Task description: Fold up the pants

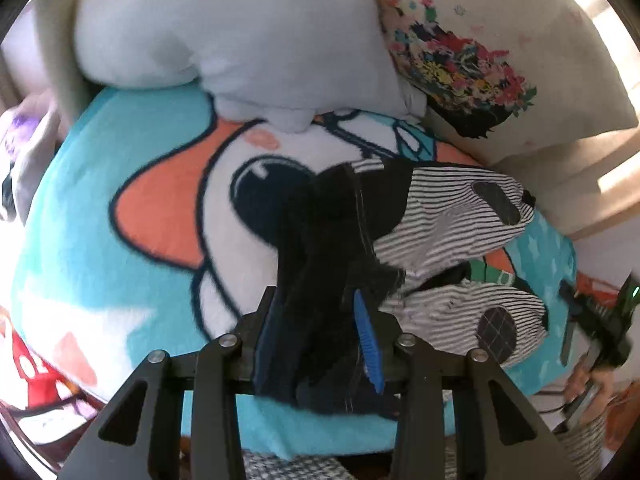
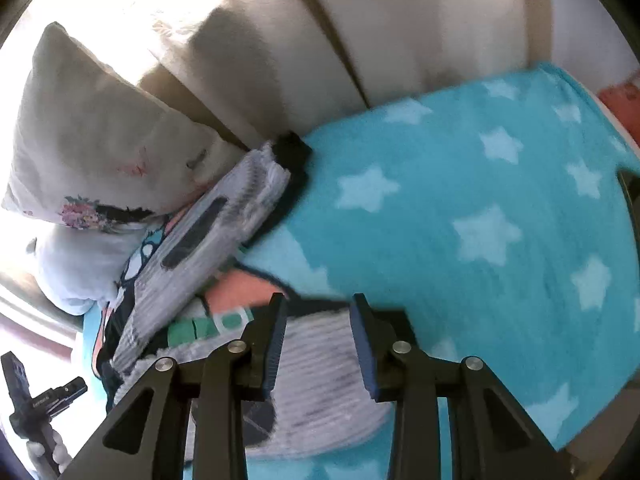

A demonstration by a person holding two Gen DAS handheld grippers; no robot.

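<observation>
Black-and-white striped pants (image 1: 448,216) with dark knee patches lie on a turquoise cartoon blanket (image 1: 80,220), both legs stretched to the right. My left gripper (image 1: 320,320) is shut on the pants' black waistband, bunched between its blue pads. In the right wrist view the pants (image 2: 208,232) run from the far leg end to a near leg (image 2: 320,380). My right gripper (image 2: 318,316) is open, hovering just above the near leg's end; nothing is between its fingers. The right gripper also shows at the left view's right edge (image 1: 600,320).
A pale blue pillow (image 1: 240,28) and a floral cushion (image 1: 480,60) lie at the blanket's far side against a beige headboard (image 2: 360,32). The blanket with white stars (image 2: 500,220) spreads right. The left gripper (image 2: 36,396) shows at the lower left.
</observation>
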